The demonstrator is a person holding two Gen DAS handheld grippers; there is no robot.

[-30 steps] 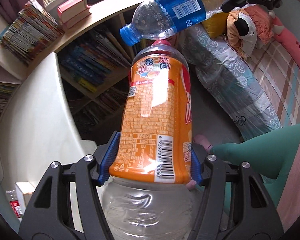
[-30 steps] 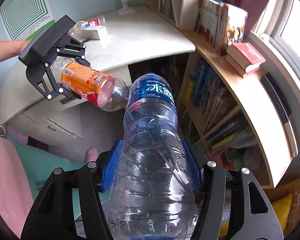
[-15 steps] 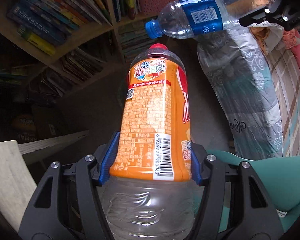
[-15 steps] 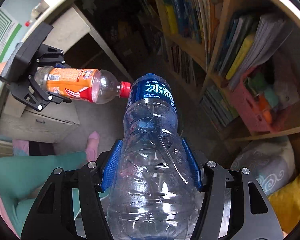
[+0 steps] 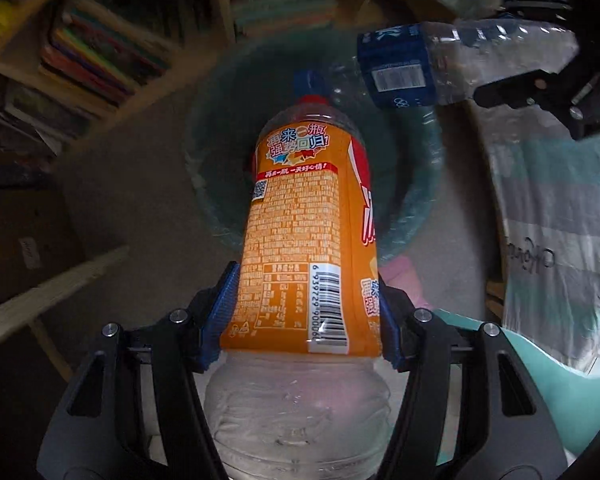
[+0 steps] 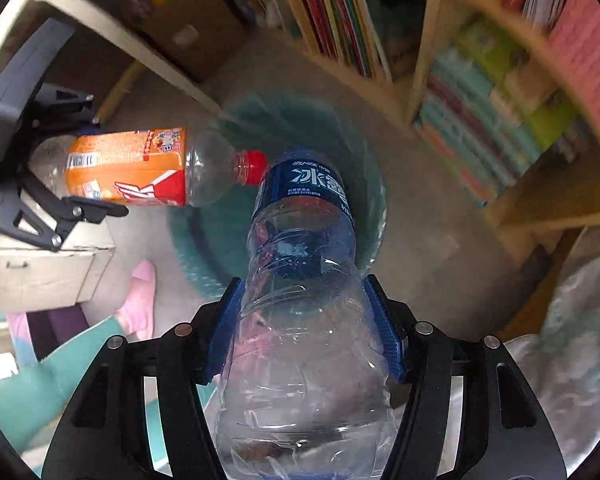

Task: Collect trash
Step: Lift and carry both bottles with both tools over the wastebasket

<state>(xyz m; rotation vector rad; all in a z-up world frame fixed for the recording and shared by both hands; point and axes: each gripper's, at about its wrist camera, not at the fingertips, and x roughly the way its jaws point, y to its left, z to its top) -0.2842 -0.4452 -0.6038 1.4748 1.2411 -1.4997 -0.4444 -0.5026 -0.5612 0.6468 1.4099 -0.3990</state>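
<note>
My left hand-held gripper (image 5: 308, 316) clamps the orange bottle (image 5: 304, 240) and my right hand-held gripper (image 6: 304, 328) clamps the blue-labelled bottle (image 6: 304, 280), both above the teal bin (image 5: 420, 200).

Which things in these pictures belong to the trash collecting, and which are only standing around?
Belong to the job:
- orange-label bottle, gripped by the left gripper
- blue-label bottle, gripped by the right gripper
- green bin on the floor below both bottles

Only standing around:
- bookshelves with books
- drawer cabinet
- bedding
</note>
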